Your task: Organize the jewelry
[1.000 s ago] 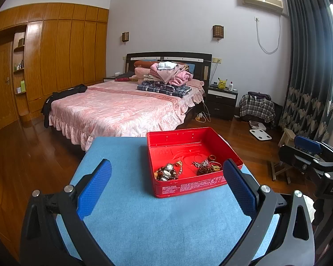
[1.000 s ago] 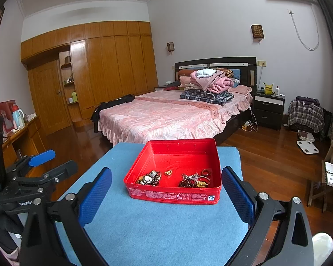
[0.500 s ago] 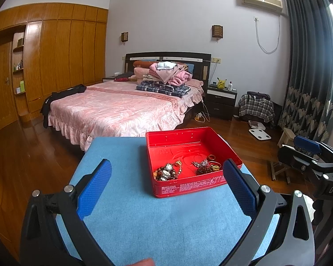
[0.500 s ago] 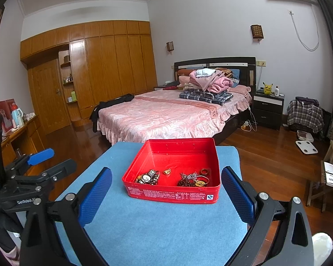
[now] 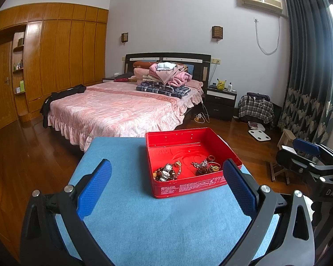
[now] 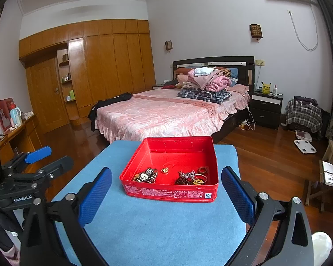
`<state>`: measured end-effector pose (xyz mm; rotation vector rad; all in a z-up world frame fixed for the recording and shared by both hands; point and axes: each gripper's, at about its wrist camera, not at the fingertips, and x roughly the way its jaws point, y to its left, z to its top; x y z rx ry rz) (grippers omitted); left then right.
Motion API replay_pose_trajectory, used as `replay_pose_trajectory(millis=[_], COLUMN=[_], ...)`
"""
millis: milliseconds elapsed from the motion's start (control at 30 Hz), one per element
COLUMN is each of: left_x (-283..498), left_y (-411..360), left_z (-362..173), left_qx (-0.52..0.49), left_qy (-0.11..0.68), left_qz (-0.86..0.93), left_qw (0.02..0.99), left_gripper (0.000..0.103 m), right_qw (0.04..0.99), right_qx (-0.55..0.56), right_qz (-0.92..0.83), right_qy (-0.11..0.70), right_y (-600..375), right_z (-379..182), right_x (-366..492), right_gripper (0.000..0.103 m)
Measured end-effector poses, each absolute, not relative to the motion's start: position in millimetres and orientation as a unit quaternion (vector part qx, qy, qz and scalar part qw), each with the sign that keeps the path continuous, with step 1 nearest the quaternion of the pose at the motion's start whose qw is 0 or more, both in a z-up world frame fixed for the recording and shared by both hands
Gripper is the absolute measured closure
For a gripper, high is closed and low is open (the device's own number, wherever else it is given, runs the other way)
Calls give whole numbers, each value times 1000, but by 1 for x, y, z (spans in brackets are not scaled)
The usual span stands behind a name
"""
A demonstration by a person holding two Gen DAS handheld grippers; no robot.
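Observation:
A red metal tin (image 5: 188,187) (image 6: 166,191) stands open on a blue-covered table (image 5: 144,221) (image 6: 155,226). Inside lie a watch with beaded bracelets (image 5: 166,174) (image 6: 145,176), a small gold pendant (image 6: 165,170), and a heap of dark beads, chains and rings (image 5: 205,166) (image 6: 193,177). My left gripper (image 5: 166,190) is open and empty, held back from the tin's near left side. My right gripper (image 6: 166,190) is open and empty, in front of the tin. Each gripper shows at the edge of the other's view.
A pink bed (image 5: 122,110) with folded clothes stands beyond the table. Wooden wardrobes (image 6: 111,66) line the left wall. A nightstand (image 5: 221,102), a scale (image 5: 259,135) and a small stool (image 5: 287,135) are on the wooden floor at right.
Both views have shifted very slightly; the tin sits a little further left in each. Both grippers stay open and empty.

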<state>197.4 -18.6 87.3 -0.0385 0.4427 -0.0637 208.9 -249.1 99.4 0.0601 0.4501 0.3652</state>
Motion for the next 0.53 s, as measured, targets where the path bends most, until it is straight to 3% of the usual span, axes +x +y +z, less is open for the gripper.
replay_pose_trajectory(millis=[533], left_x=[201], left_y=[-21], left_z=[83], left_qx=[-23], left_qy=[225], left_qz=[-33], left_qw=[973], left_gripper=[6], right_qw=[958], right_qx=[28], right_qz=[176], right_qy=[225], right_y=[-252], right_z=[98], right_x=[210], right_gripper=[6])
